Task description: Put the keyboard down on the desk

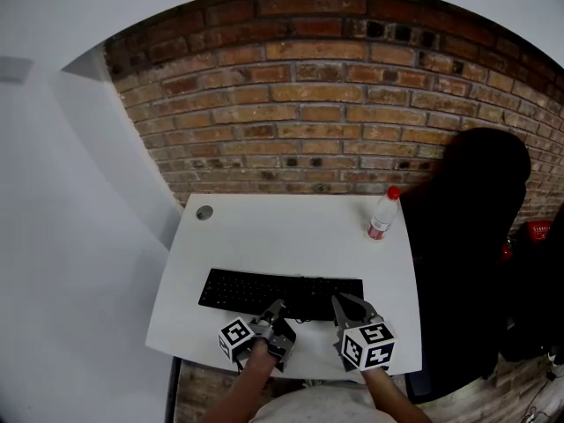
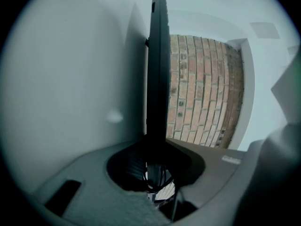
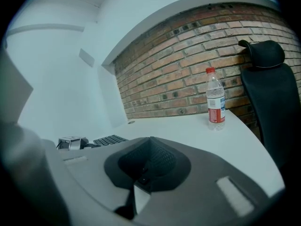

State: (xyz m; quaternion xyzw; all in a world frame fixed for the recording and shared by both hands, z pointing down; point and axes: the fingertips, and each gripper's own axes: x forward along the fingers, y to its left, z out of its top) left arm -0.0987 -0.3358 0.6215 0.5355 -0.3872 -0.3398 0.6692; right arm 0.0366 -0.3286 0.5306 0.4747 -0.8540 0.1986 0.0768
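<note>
Head view: the flat black keyboard (image 1: 280,293) lies lengthwise, left to right, across the white desk (image 1: 291,227). Its near edge is at my left gripper (image 1: 278,309), and my right gripper (image 1: 345,303) is close by its right end. Left gripper view: my jaws stand narrow, pinched on that thin edge. Right gripper view: jaws together on nothing, with the keyboard off to the left.

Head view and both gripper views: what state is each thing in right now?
Keyboard: lying on the desk, near edge gripped.
Left gripper: fingers closed on the keyboard's edge.
Right gripper: fingers together, nothing between them.
Bottle: standing upright, red cap on.
</note>
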